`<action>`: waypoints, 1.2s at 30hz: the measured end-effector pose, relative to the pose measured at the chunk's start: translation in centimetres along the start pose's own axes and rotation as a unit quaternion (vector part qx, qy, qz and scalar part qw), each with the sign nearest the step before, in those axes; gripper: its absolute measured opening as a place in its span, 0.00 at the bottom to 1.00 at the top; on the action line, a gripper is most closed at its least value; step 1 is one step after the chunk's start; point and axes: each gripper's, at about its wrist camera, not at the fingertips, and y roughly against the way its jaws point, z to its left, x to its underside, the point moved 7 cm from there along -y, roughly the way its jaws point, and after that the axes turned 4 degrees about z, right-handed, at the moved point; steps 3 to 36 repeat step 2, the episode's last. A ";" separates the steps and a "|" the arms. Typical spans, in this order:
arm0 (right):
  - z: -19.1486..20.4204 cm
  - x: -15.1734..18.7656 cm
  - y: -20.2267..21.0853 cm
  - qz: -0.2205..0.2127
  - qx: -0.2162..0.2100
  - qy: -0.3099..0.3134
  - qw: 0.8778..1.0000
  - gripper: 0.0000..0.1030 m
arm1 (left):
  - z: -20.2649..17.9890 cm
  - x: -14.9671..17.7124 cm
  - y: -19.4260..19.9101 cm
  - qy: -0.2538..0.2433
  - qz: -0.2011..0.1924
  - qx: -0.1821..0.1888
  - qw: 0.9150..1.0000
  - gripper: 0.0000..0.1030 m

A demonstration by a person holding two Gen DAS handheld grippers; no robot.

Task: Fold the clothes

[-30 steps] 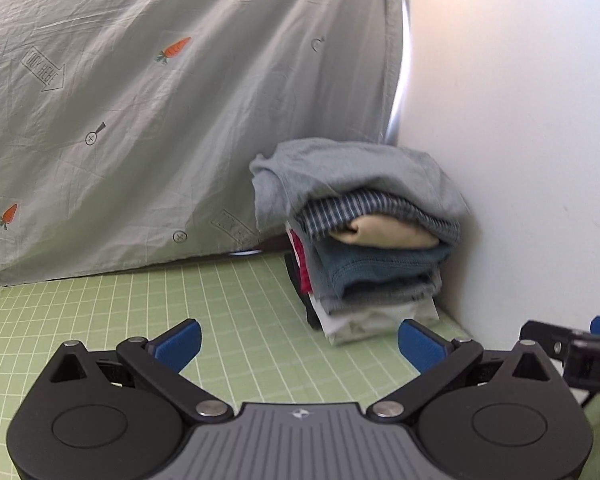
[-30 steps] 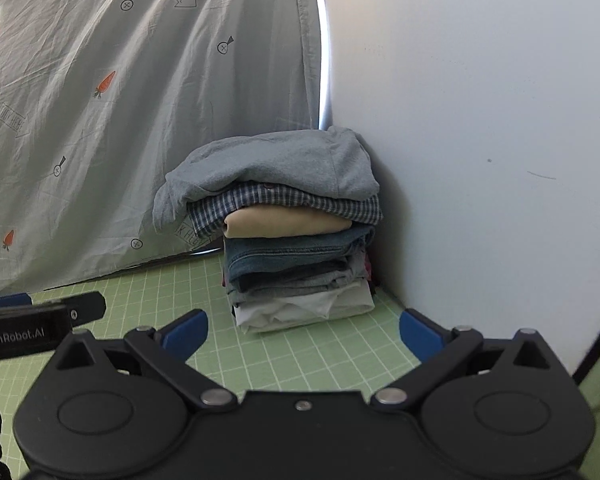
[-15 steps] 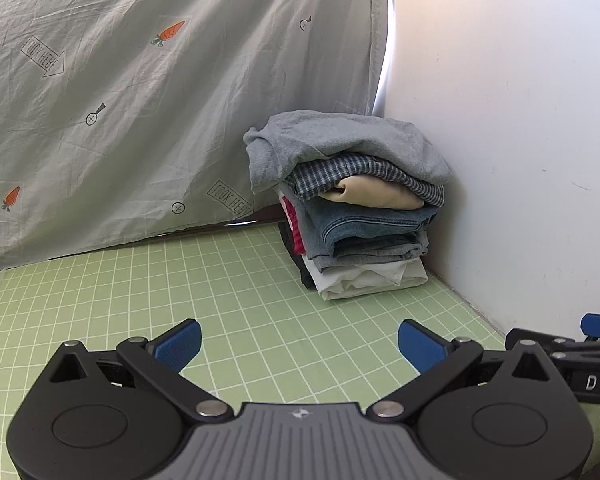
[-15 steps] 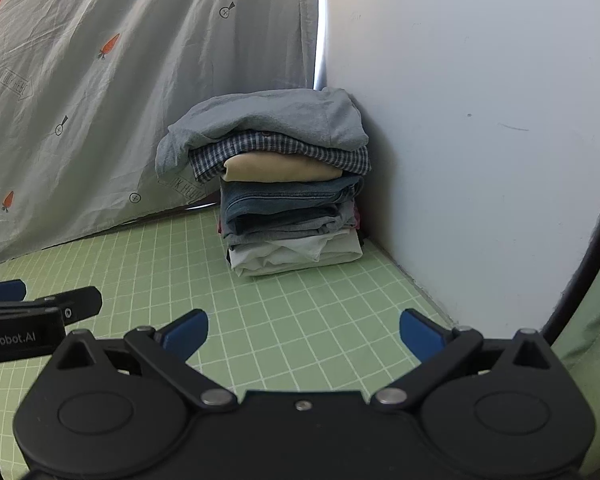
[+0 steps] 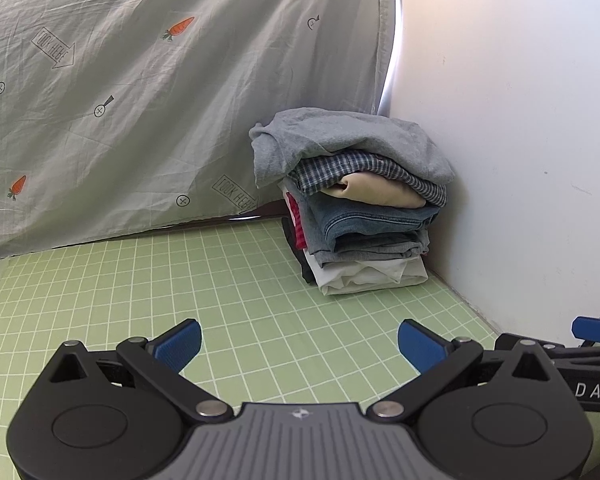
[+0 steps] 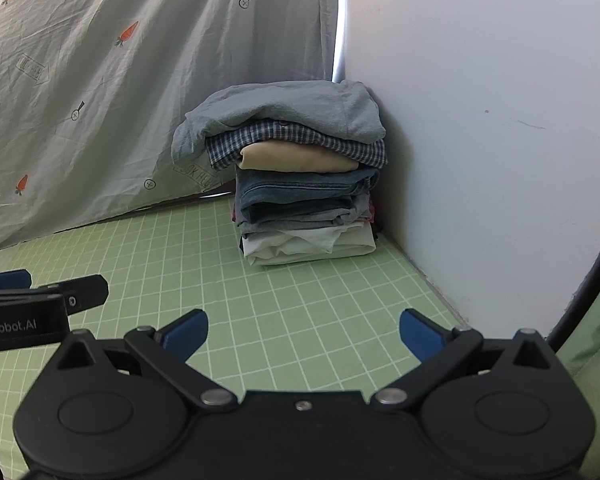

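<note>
A grey sheet (image 5: 140,100) printed with carrots and arrows hangs as a backdrop at the left, meeting a white wall (image 5: 520,120) at the right. Below them lies a green mat (image 5: 180,280) ruled with a white grid, covering the desk. In the corner where sheet and wall meet stands a stack of folded clothes (image 5: 360,208), resting on the mat and close against the wall. From top to bottom the stack shows a grey garment (image 6: 284,116), a checked shirt (image 6: 300,140), a beige piece (image 6: 296,158), denim (image 6: 300,192) and a white piece (image 6: 308,244); a red edge shows at the stack's left side in the left wrist view. The left gripper (image 5: 300,344) and the right gripper (image 6: 304,334) hover side by side above the mat, well short of the stack. Jaws of both are spread wide with blue pads (image 5: 178,342) apart, holding nothing.
</note>
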 end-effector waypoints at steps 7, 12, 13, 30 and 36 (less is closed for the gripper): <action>-0.1 0.0 -0.1 0.000 -0.001 -0.001 1.000 1.00 | 0.0 0.0 0.0 0.001 0.003 0.001 1.000 1.00; -0.1 0.0 -0.1 0.000 -0.001 -0.001 1.000 1.00 | 0.0 0.0 0.0 0.001 0.003 0.001 1.000 1.00; -0.1 0.0 -0.1 0.000 -0.001 -0.001 1.000 1.00 | 0.0 0.0 0.0 0.001 0.003 0.001 1.000 1.00; -0.1 0.0 -0.1 0.000 -0.001 -0.001 1.000 1.00 | 0.0 0.0 0.0 0.001 0.003 0.001 1.000 1.00; -0.1 0.0 -0.1 0.000 -0.001 -0.001 1.000 1.00 | 0.0 0.0 0.0 0.001 0.003 0.001 1.000 1.00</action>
